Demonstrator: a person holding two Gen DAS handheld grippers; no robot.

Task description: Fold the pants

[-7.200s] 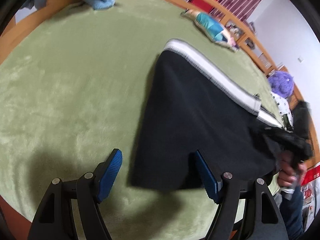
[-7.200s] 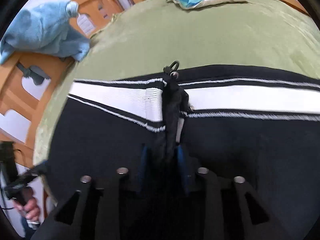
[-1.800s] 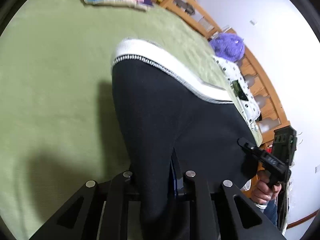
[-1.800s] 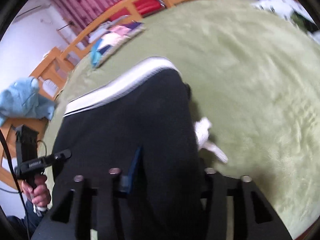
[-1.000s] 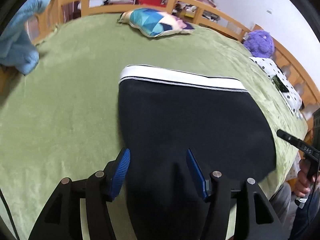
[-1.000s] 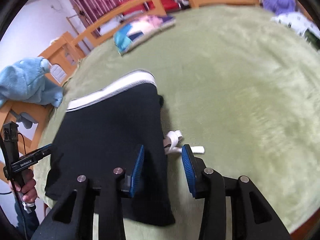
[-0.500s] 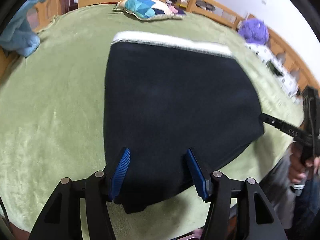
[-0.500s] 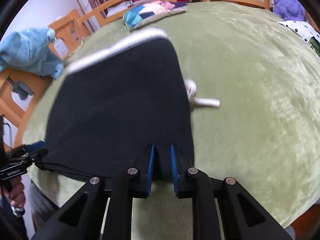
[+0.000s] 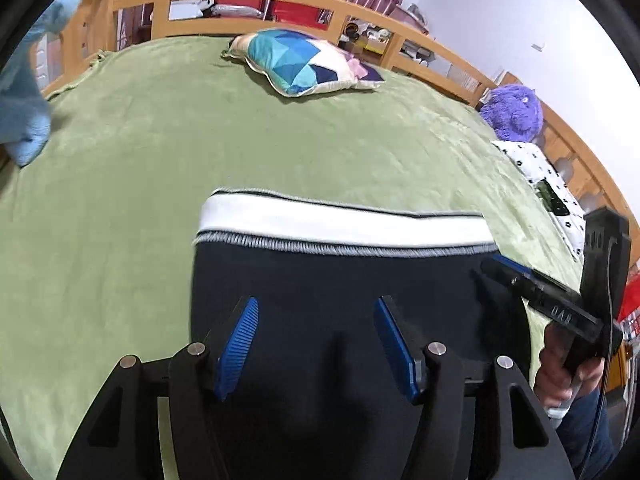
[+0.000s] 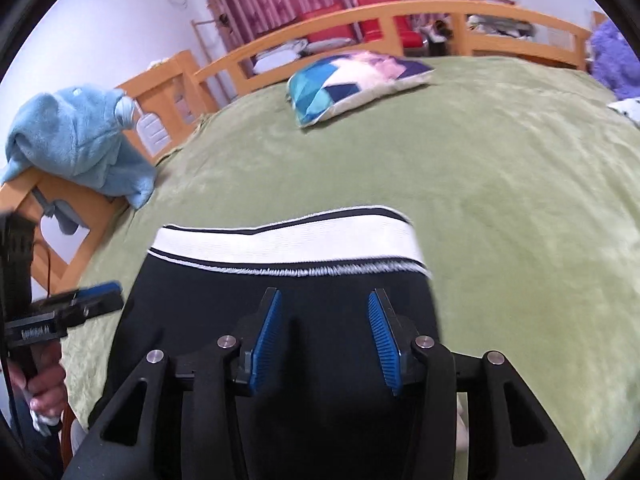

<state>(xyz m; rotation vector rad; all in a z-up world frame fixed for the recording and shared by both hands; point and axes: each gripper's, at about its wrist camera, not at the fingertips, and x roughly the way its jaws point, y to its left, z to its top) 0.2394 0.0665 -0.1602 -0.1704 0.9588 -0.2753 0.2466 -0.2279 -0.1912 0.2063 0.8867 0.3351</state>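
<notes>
Now folded pants point(image 9: 344, 276) flat, both hand-held grippers agape

Green blanket point(image 9: 140, 128); patchwork pillow point(image 9: 304, 64); purple plush point(image 9: 514, 110); blue plush point(image 10: 80, 144) on wooden rail point(image 10: 420, 10); red chairs point(image 10: 380, 0).

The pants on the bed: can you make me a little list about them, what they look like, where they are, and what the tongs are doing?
pants: black, white waistband, lying folded flat
surface: green blanket
left tongs: open, over the pants, holding nothing
right tongs: open, over the pants, holding nothing
pillow: beyond the waistband, apart from the pants
</notes>
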